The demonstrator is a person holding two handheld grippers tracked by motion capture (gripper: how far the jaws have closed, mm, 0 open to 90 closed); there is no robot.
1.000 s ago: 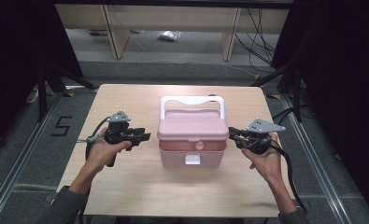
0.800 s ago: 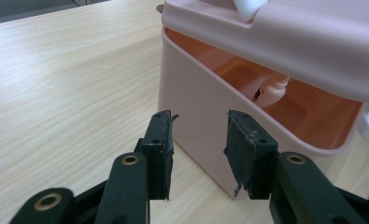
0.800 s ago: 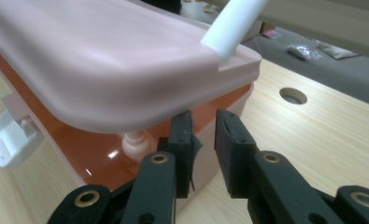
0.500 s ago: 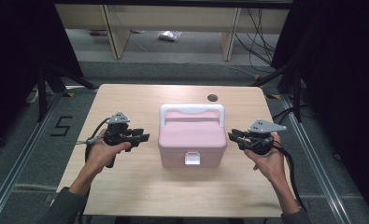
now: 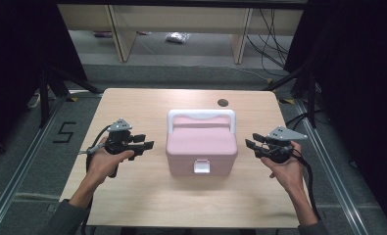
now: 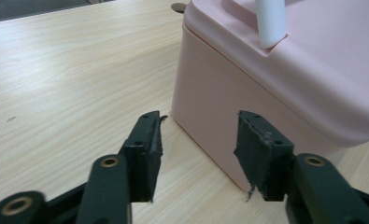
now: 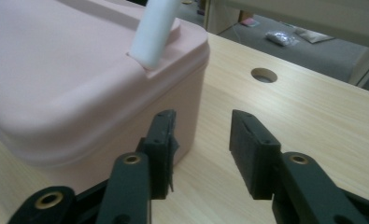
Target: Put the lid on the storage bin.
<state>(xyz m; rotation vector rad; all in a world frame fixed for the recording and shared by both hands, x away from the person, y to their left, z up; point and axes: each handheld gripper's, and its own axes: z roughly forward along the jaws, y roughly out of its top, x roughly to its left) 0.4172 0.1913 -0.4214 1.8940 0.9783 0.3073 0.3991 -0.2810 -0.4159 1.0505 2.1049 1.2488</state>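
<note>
The pink box (image 5: 201, 147) sits mid-surface (image 5: 132, 196), dead between the tongs — left tongs (image 5: 143, 142) and right tongs (image 5: 251, 145) just opening, both empty, each aimed inward at a side wall, about equally near.

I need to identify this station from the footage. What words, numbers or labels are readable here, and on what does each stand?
"5": marked in black on the grey floor, left of the table.
The pink box and its white latch bear no readable text.
The packets on the floor behind are too small to read.
</note>
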